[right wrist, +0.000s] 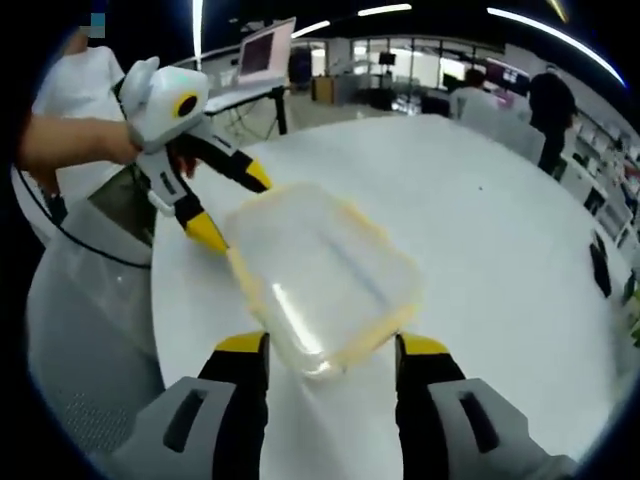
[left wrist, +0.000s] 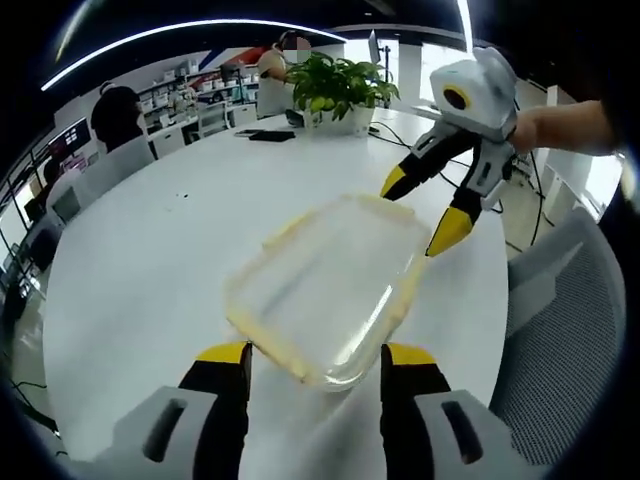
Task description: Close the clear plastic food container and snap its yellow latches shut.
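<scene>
**Two open grippers, one loose container: the risk is a skid**

Both my grippers are spread wide and grasp nothing. In the left gripper view my left gripper (left wrist: 315,365) brackets the near corner of the clear plastic food container (left wrist: 325,285), which lies flat on the white round table (left wrist: 150,250), lid apparently on. My right gripper (left wrist: 425,215) sits at two o'clock, its yellow tips just beside the far corner. In the right gripper view, the right gripper (right wrist: 330,355) frames its own corner, with the left gripper (right wrist: 235,210) at ten o'clock.

I cannot tell whether the yellow latches (right wrist: 375,335) along the rim are snapped or loose. My worry: the table looks slick, so pressing one latch sideways could slide or spin the container towards the table edge at four o'clock. An unseated lid could also pop up at the opposite side.
</scene>
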{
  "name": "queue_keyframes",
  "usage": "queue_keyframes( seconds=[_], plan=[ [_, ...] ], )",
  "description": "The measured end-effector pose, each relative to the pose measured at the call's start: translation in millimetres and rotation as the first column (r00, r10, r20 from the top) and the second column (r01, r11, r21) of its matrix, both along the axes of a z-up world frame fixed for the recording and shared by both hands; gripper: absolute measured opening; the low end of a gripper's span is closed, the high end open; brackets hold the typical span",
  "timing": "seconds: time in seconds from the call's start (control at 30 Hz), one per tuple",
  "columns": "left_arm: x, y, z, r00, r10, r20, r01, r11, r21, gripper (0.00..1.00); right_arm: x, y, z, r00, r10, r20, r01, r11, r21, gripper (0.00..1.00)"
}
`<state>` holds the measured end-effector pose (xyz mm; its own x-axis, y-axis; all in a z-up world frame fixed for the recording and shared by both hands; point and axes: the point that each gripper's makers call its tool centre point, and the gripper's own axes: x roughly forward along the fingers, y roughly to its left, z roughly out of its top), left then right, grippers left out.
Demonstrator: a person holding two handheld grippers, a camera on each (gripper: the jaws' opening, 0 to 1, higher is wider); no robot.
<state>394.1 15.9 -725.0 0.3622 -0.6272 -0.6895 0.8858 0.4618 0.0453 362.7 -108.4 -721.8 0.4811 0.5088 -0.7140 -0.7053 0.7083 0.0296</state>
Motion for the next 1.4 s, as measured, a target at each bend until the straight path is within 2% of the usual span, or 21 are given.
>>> queue_keyframes(
  seconds=[0.87, 1.4],
  plan=[
    [39.7, -12.3, 0.2, 1.000, -0.014, -0.016, 0.014, 1.000, 0.010, 0.47, 39.9, -13.9, -1.2, 1.000, -0.012, -0.016, 0.012, 1.000, -0.028, 0.48],
    [34.6, -11.7, 0.7, 1.000, -0.006, -0.028, 0.006, 1.000, 0.009, 0.46, 34.8, -12.8, 0.7, 0.999, -0.031, -0.020, 0.031, 0.999, -0.005, 0.49]
  ],
)
